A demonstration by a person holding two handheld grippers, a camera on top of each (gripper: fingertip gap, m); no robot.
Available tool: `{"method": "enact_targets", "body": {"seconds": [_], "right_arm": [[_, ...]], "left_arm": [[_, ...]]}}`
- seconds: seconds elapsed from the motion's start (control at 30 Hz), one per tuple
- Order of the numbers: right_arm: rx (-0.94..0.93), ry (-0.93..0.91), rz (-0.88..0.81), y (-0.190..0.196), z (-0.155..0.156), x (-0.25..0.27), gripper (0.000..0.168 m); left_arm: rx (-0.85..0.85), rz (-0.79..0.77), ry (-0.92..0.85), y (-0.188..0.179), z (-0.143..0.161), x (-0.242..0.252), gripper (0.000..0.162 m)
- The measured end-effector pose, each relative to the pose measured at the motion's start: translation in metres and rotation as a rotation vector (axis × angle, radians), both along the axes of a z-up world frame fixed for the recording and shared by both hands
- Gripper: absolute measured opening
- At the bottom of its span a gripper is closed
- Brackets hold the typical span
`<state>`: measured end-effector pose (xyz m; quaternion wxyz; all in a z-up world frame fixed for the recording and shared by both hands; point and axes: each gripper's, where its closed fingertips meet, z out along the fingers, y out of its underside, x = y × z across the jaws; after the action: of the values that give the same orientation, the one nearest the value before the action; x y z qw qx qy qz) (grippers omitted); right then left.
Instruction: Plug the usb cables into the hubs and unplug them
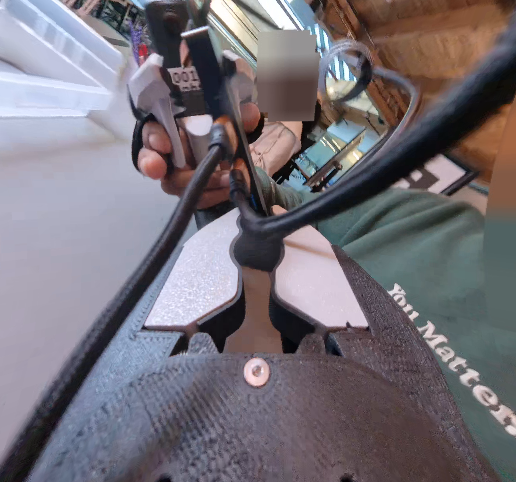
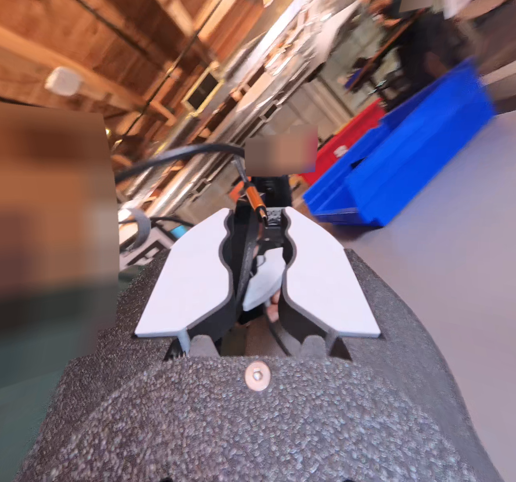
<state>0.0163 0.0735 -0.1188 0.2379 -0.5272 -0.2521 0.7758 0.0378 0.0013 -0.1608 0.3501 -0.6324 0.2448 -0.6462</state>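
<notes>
Above grey bench (image 2: pixel 432 245): left tool (image 1: pixel 257 245) pinched shut on moulded end of black cable (image 1: pixel 363 175). Right tool (image 2: pixel 257 214) narrow; flat black hub (image 2: pixel 244 253) edge-on between its fingers, grip cannot be told. Two orange-sleeved plugs (image 1: pixel 223 131) beside hub in left view, one showing in right view. Two bins: blue bin (image 2: pixel 405 161), red bin (image 2: pixel 351 139) with white label. Green sweatshirt (image 1: pixel 405 245) bears white lettering; tag (image 1: pixel 184 78) on right tool bears digits.

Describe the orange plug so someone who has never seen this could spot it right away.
Start at the blue bin on the grey table, then look left to the tips of the right gripper. Just above them sits the orange plug, a short shiny metal sleeve on a black cable, the only orange piece among black and white parts.
</notes>
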Motion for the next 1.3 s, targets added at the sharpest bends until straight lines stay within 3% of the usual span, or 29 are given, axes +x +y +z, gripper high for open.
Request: {"method": "enact_targets", "body": {"seconds": [0.07, 0.13, 0.23, 0.33, 0.47, 0.53, 0.6, 0.67, 0.8, 0.9, 1.0, 1.07, 1.17, 1.3], "right_arm": [[0.125, -0.128, -0.145, 0.017, -0.012, 0.006, 0.038], [0.429, -0.291, -0.298, 0.024, -0.02, 0.014, 0.038], [1.097, -0.486, -0.443, 0.013, -0.027, 0.02, 0.035], [1.717, -0.539, -0.562, -0.009, -0.031, 0.011, 0.035], [2.061, -0.585, -0.614, -0.018, -0.047, -0.01, 0.05], [2.206, -0.537, -0.662, -0.024, -0.046, -0.019, 0.049], [2.311, -0.524, -0.679, -0.026, -0.051, -0.027, 0.038], [2.339, -0.503, -0.734, -0.026, -0.049, -0.031, 0.018], [2.106, -0.474, -0.694, -0.029, -0.042, -0.026, 0.012], [1.788, -0.434, -0.664, -0.019, -0.028, -0.012, 0.012], [1.407, -0.304, -0.513, -0.023, -0.014, -0.002, 0.012], [1.251, -0.236, -0.392, -0.03, -0.01, 0.0, 0.012], [1.193, -0.243, -0.242, -0.043, -0.026, -0.008, 0.012], [1.193, -0.281, -0.141, -0.059, -0.044, -0.022, 0.011]], "left_arm": [[-0.081, 0.053, -0.001, 0.007, -0.006, -0.01, 0.011], [-0.099, 0.094, 0.004, 0.01, -0.009, -0.019, 0.011], [-0.143, 0.116, -0.014, 0.014, -0.004, -0.027, 0.011], [-0.184, 0.112, 0.003, 0.016, -0.008, -0.028, 0.012], [-0.241, 0.097, 0.037, 0.014, -0.019, -0.025, 0.012], [-0.258, 0.09, 0.046, 0.012, -0.022, -0.022, 0.012], [-0.277, 0.072, 0.03, 0.009, -0.02, -0.019, 0.012], [-0.285, 0.057, 0.011, 0.005, -0.017, -0.018, 0.017], [-0.166, -0.029, 0.001, -0.01, 0.006, -0.021, 0.028], [0.13, 0.0, 0.151, -0.017, 0.023, -0.042, 0.026], [0.484, 0.242, 0.376, 0.002, 0.037, -0.077, 0.015], [0.682, 0.364, 0.478, 0.005, 0.052, -0.093, 0.006], [0.89, 0.476, 0.652, 0.009, 0.06, -0.102, 0.01], [0.969, 0.367, 0.823, 0.007, 0.025, -0.079, 0.022]]}}
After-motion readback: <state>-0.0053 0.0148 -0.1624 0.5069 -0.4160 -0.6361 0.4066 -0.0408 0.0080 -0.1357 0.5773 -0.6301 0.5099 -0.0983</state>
